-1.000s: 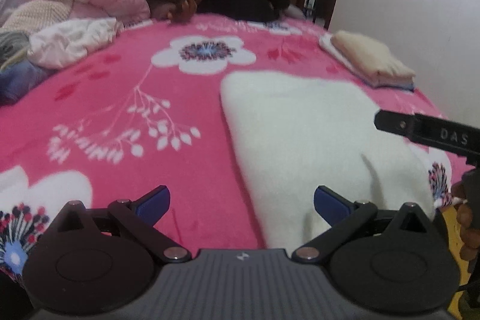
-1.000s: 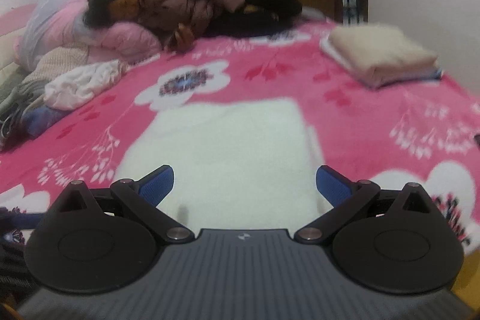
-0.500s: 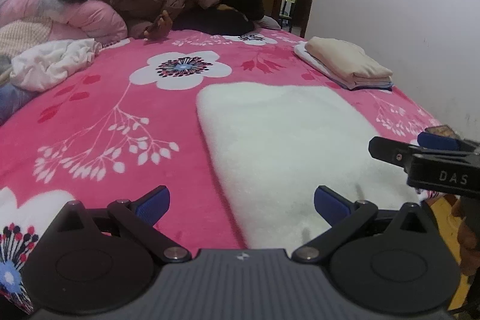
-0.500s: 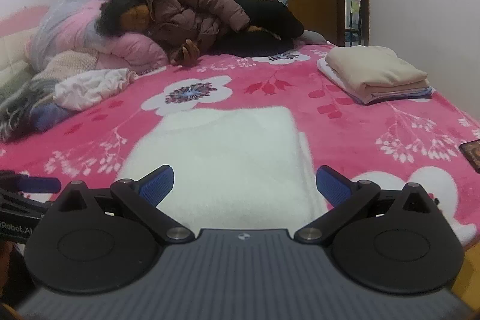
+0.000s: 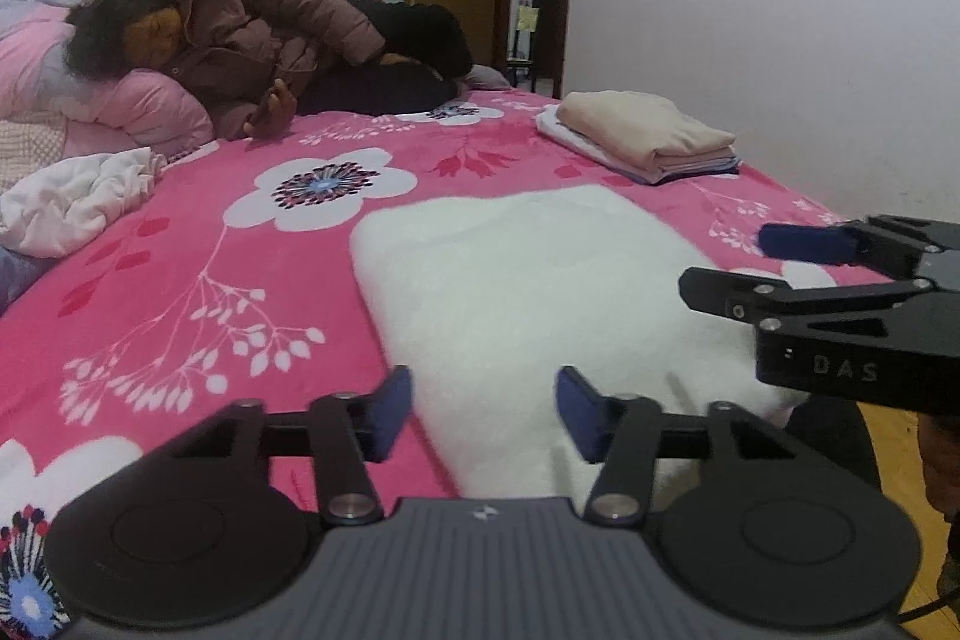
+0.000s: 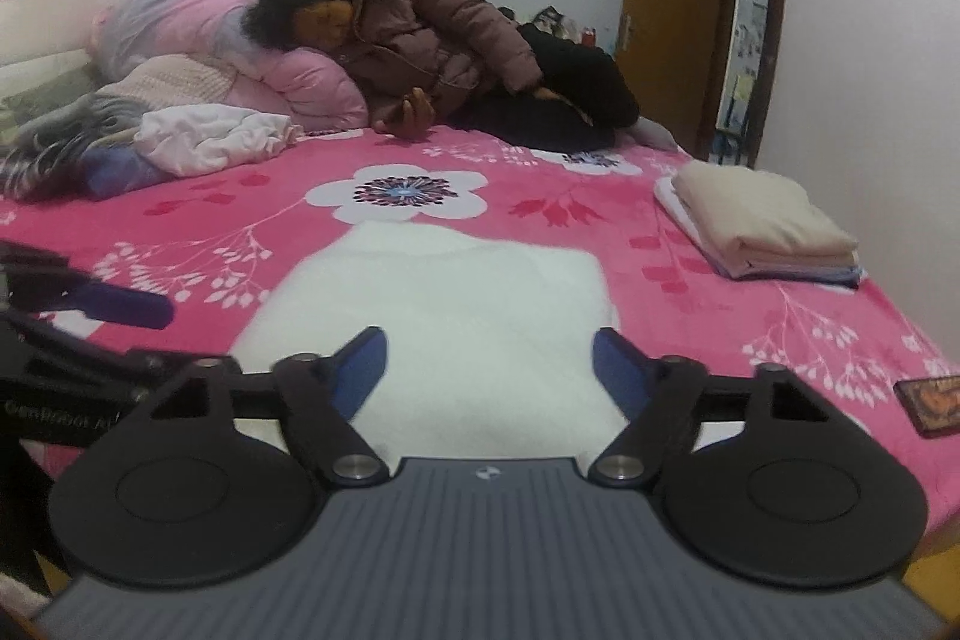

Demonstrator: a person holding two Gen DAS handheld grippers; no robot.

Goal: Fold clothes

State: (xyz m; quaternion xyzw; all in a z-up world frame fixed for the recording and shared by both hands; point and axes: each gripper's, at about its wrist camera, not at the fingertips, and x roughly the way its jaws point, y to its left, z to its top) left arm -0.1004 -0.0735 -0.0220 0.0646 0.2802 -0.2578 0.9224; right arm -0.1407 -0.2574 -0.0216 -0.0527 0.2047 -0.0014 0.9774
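A white fleece garment (image 5: 528, 280) lies flat on the pink flowered bedspread (image 5: 180, 250), folded into a rough rectangle. My left gripper (image 5: 485, 409) hovers over its near left edge. The jaws are closing, with the cloth's edge below and between the blue pads, which do not press on it. My right gripper (image 6: 489, 370) hangs over the near edge of the same garment (image 6: 456, 292), its jaws closing too and gripping nothing. Each gripper shows in the other's view: the right gripper (image 5: 840, 280) at the garment's right side, the left gripper (image 6: 90, 316) at its left.
A folded stack of clothes (image 6: 762, 226) sits at the bed's right side by the wall. Unfolded clothes (image 6: 204, 139) are heaped at the left. A person in a brown jacket (image 6: 432, 40) lies across the head of the bed. A dark flat object (image 6: 930, 400) rests near the right edge.
Both grippers' jaws have narrowed from wide open. Both views have rolled towards level, and the right gripper has come further into the left wrist view.
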